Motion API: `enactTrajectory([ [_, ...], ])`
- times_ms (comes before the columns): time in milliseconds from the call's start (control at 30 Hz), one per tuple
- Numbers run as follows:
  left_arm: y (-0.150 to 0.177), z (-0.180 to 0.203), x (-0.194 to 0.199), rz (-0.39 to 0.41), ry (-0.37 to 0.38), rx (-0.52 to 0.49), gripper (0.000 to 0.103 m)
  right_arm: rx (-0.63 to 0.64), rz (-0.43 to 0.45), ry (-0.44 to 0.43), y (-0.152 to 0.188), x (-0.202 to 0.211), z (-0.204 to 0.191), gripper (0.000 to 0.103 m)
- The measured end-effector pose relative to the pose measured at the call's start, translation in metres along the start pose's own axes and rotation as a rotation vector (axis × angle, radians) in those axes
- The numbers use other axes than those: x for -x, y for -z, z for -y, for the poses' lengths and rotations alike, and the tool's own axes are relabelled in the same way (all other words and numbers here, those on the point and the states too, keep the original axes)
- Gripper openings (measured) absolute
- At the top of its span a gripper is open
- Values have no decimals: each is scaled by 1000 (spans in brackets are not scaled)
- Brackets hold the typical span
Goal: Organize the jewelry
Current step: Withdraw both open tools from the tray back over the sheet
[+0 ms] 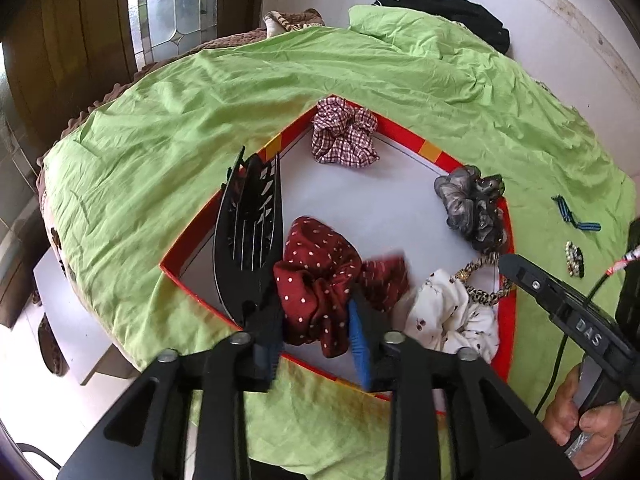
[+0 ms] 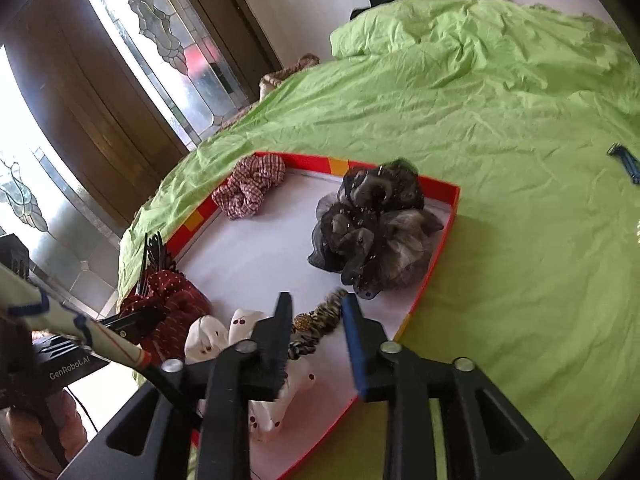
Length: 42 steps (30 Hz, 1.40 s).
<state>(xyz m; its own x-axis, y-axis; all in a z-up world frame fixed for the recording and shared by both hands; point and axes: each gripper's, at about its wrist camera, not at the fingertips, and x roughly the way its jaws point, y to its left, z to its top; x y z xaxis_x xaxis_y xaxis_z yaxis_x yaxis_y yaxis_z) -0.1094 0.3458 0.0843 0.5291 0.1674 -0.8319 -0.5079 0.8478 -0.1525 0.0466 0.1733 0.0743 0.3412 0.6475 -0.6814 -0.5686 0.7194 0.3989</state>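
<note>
A red-rimmed box (image 1: 404, 136) with a white floor lies on the green sheet. In it are a checked scrunchie (image 1: 344, 136), a grey scrunchie (image 1: 474, 208), a white cherry-print scrunchie (image 1: 448, 316), a leopard scrunchie (image 2: 320, 320), a black claw clip (image 1: 248, 232) and a dark red dotted scrunchie (image 1: 320, 280). My left gripper (image 1: 316, 320) has its fingers spread around the red dotted scrunchie. My right gripper (image 2: 316, 320) is open and empty over the leopard scrunchie and the white one (image 2: 224, 336).
A blue striped clip (image 1: 572, 216) and a beaded clip (image 1: 575, 258) lie on the green sheet (image 1: 240, 100) right of the box. Black cloth (image 1: 448, 8) sits at the far edge. A glass-panelled door (image 2: 160, 60) stands to the left.
</note>
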Motion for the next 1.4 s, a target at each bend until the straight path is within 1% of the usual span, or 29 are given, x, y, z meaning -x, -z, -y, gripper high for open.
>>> enactTrajectory([
  [33, 0, 0, 3, 6, -1, 10, 40, 5, 14, 6, 0, 7, -1, 46],
  [133, 0, 1, 17, 43, -1, 18, 40, 28, 47, 25, 2, 29, -3, 47],
  [167, 0, 5, 23, 57, -7, 13, 41, 43, 58, 45, 5, 41, -3, 48],
  [267, 1, 21, 41, 103, 2, -9, 43, 62, 87, 99, 18, 76, 4, 54],
  [333, 3, 40, 55, 144, 17, -40, 51, 40, 98, 139, 29, 100, 17, 57],
  [400, 7, 66, 67, 182, 33, -82, 55, -7, 95, 173, 43, 123, 38, 57],
  [500, 16, 111, 77, 202, 73, -156, 60, -80, 87, 216, 64, 151, 68, 57],
  [633, 34, 178, 76, 185, 128, -261, 61, -157, 96, 287, 93, 179, 109, 57],
  [700, 44, 208, 71, 168, 146, -305, 61, -187, 110, 305, 102, 187, 127, 57],
  [767, 54, 230, 65, 152, 153, -340, 61, -228, 128, 314, 110, 194, 147, 57],
  [867, 69, 265, 51, 131, 145, -408, 61, -262, 145, 319, 113, 203, 167, 57],
  [1000, 81, 294, 31, 106, 129, -453, 61, -284, 175, 350, 114, 214, 188, 57],
  [1100, 87, 305, 16, 80, 117, -461, 61, -305, 182, 372, 116, 219, 198, 57],
  [1233, 91, 314, -1, 53, 103, -459, 61, -330, 161, 382, 120, 219, 210, 57],
  [1400, 95, 324, -14, 39, 91, -471, 61, -326, 142, 402, 121, 215, 214, 57],
])
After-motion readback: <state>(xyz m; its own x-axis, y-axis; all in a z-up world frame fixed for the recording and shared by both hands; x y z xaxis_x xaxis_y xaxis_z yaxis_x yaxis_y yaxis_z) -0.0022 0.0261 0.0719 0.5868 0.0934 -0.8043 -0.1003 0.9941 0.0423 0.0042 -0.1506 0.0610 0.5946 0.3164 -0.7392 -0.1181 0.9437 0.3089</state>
